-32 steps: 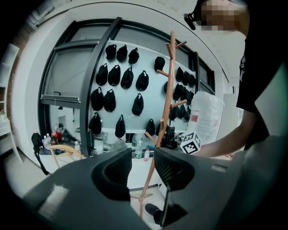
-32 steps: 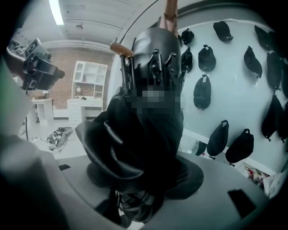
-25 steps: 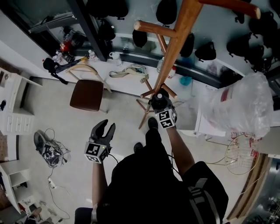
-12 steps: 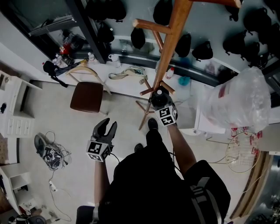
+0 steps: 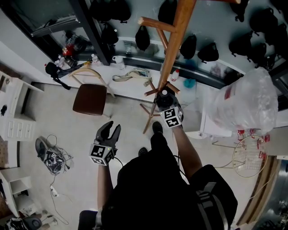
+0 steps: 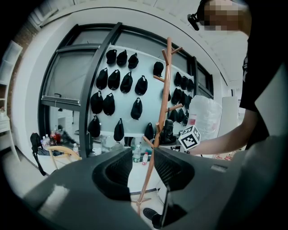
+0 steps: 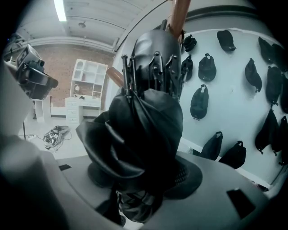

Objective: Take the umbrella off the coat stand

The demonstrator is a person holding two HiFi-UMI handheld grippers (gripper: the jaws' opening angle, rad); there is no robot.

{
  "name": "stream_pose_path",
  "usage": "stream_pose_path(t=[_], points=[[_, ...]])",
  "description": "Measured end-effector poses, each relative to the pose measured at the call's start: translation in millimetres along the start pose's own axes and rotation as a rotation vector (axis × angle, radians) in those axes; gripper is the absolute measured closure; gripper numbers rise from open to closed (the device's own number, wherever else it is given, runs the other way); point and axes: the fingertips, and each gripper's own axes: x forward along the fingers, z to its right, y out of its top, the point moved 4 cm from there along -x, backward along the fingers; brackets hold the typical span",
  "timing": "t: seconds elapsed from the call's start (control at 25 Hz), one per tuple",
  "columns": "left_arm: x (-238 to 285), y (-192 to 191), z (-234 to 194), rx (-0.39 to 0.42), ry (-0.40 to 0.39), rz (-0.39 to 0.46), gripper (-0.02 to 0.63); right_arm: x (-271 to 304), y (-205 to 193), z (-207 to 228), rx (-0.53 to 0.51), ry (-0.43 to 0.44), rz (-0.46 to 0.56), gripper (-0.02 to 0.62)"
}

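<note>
The wooden coat stand (image 5: 173,49) rises in front of me, its pole also in the left gripper view (image 6: 162,112). A folded black umbrella (image 5: 163,97) sits right beside the pole, and my right gripper (image 5: 164,102) is shut on it. In the right gripper view the umbrella (image 7: 143,121) fills the space between the jaws of the right gripper (image 7: 144,179), rib tips pointing up toward the pole (image 7: 180,13). My left gripper (image 5: 110,130) hangs lower left, apart from the stand. The left gripper (image 6: 139,166) is open with nothing between its pads.
A brown chair (image 5: 90,98) stands left of the stand's feet, by a white table (image 5: 128,87) with bottles. A big clear plastic bag (image 5: 245,105) is at the right. Black caps (image 5: 211,51) hang on the far wall. Cables (image 5: 51,155) lie on the floor.
My right gripper has risen a little along the pole with the umbrella in it. The left gripper has kept still.
</note>
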Motion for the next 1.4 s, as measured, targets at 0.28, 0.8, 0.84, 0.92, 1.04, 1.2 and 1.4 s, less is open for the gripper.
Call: stream_pose_path(t=[0.28, 0.8, 0.84, 0.92, 1.04, 1.2, 1.4], points=[[1, 1, 5, 0.005, -0.009, 0.004, 0.457, -5, 5, 5, 0.008, -0.02, 0.009, 0.344], [-4, -2, 7, 0.013, -0.038, 0.001, 0.459, -19, 15, 11, -0.002, -0.067, 0.017, 0.344], [-4, -1, 8, 0.014, -0.041, 0.003, 0.459, -21, 15, 11, -0.003, -0.07, 0.019, 0.344], [-4, 0, 9, 0.017, -0.046, 0.005, 0.459, -24, 16, 11, -0.006, -0.076, 0.021, 0.343], [-7, 0, 8, 0.022, -0.055, 0.006, 0.459, -28, 16, 10, -0.009, -0.079, 0.017, 0.342], [-11, -3, 8, 0.023, -0.066, 0.004, 0.459, -32, 14, 10, -0.016, -0.088, 0.013, 0.342], [-13, -7, 7, 0.015, -0.07, 0.0, 0.459, -41, 13, 14, -0.006, -0.114, 0.011, 0.342]])
